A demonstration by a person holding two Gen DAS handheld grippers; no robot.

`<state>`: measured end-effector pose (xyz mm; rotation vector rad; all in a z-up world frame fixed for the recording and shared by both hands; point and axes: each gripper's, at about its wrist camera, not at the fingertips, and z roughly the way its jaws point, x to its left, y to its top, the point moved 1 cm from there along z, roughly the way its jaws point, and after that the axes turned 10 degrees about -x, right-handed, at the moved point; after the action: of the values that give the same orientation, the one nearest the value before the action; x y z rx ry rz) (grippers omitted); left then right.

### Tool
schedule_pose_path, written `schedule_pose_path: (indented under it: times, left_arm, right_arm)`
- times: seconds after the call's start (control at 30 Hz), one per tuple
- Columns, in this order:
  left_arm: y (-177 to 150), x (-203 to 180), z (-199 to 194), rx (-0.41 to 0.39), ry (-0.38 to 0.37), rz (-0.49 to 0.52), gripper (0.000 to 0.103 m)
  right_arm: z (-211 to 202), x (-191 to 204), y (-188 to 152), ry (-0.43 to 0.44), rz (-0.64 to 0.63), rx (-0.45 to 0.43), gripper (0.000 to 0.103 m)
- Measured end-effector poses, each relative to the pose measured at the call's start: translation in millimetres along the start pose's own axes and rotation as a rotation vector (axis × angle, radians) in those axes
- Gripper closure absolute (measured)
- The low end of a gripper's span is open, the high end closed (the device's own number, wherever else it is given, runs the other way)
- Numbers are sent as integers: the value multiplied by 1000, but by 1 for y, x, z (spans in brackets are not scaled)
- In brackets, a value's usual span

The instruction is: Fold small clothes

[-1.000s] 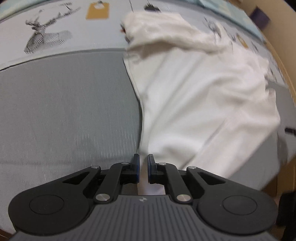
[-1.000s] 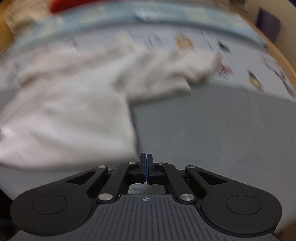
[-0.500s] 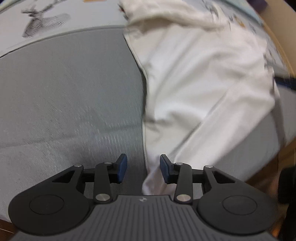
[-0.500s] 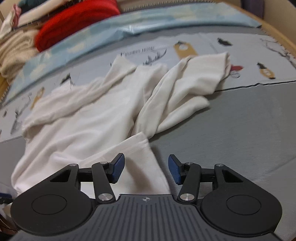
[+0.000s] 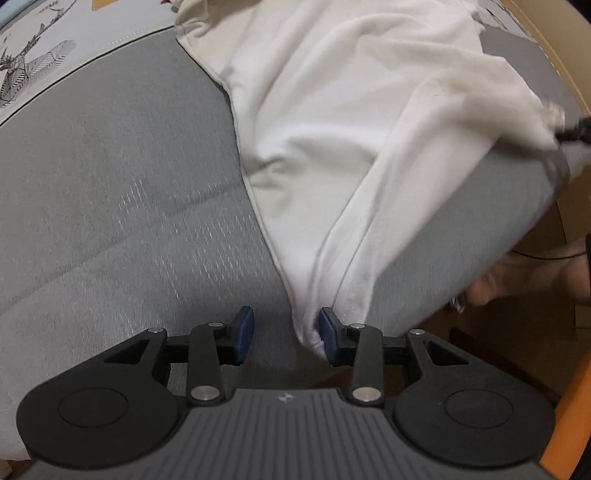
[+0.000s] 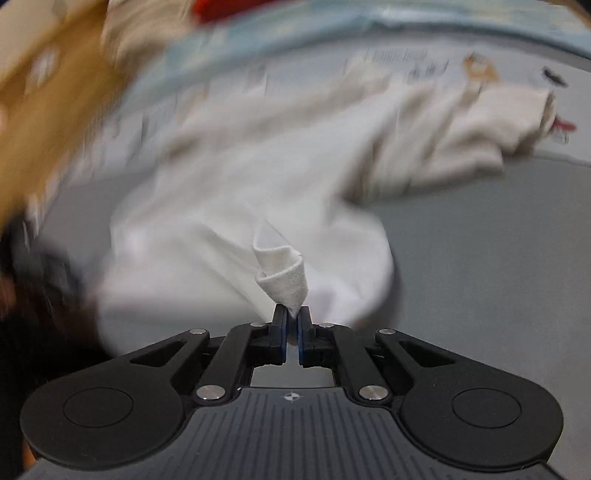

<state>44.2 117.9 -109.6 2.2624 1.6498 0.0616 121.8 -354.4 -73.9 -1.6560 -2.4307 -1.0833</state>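
The white shirt [image 5: 332, 122] lies crumpled across the grey blanket [image 5: 118, 192], one corner trailing to the blanket's near edge. The left gripper [image 5: 283, 334] is spread wide around that corner, its right pad touching the cloth; the right gripper [image 6: 291, 325] is pinched tight on another corner of the shirt, lifting it off the blanket

A bedroom in a home; grey bed cover [image 5: 110, 177] with a deer-print sheet [image 5: 33, 66] beyond. Red and cream bedding [image 6: 207, 7] heaped behind; wooden bed frame [image 5: 535, 33] alongside.
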Motion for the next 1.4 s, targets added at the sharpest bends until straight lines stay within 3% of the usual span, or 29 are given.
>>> schedule_pose_path:
  times: [0.1, 0.2, 0.27, 0.33, 0.4, 0.5, 0.57, 0.7, 0.77, 0.8, 0.83, 0.87, 1.0, 1.07, 1.13, 1.17, 1.23, 1.27, 1.33, 1.4]
  left_arm:
    - [-13, 5, -12, -15, -23, -4, 60]
    - [-18, 16, -25, -45, -39, -46, 60]
    - [-16, 20, -28, -51, -35, -71, 60]
    - [-13, 21, -33, -66, -49, -82, 60]
    - [-9, 13, -39, -99, -98, -103, 60]
    - [1, 13, -52, -166, -165, -129, 60]
    - [6, 15, -54, -180, -155, -131, 60]
    - [3, 4, -39, -103, -116, -53, 60]
    - [-2, -9, -29, -59, -106, 31, 60]
    - [-5, -14, -25, -43, -101, 73, 68]
    - [-7, -18, -23, -36, -90, 112, 79]
    - [-11, -20, -21, -22, -84, 145, 102]
    - [-28, -31, -30, 7, -176, 249, 102]
    - [-34, -31, -32, 23, -163, 265, 102]
    - [-35, -25, -38, 23, -186, 234, 101]
    - [-33, -23, -47, -7, -235, 207, 100]
    - [-26, -16, -64, -89, -298, 140, 92]
    - [-21, -10, -71, -134, -308, 92, 83]
    - [-13, -1, -79, -184, -307, 19, 74]
    - [-6, 4, -73, -182, -248, -23, 70]
  right_arm:
    - [-2, -15, -41, -140, -69, 146, 98]
    - [-17, -39, -49, -239, 12, 124, 94]
    - [-29, -49, -44, -230, 101, 51, 94]
    - [-34, -48, -36, -203, 155, -11, 76]
    - [-30, -42, -28, -184, 171, -38, 64]
    - [-10, -28, -23, -174, 129, 8, 58]
    - [7, -22, -20, -188, 74, 74, 58]
    - [34, -10, -30, -232, -40, 187, 56]
    - [32, -6, -32, -216, -83, 176, 68]
    - [30, -7, -32, -197, -73, 170, 93]
    - [27, -8, -32, -180, -56, 167, 99]
    - [23, -11, -33, -169, -47, 159, 99]
    - [13, -20, -40, -200, -32, 162, 100]
    - [12, -25, -42, -230, -12, 171, 100]
    - [11, -31, -43, -240, 20, 179, 99]
    - [11, -32, -43, -241, 32, 182, 99]
    - [10, -31, -41, -258, 45, 185, 91]
    - [10, -30, -40, -261, 48, 184, 89]
    - [12, -21, -40, -250, 35, 179, 80]
    - [15, -16, -41, -246, 10, 190, 80]
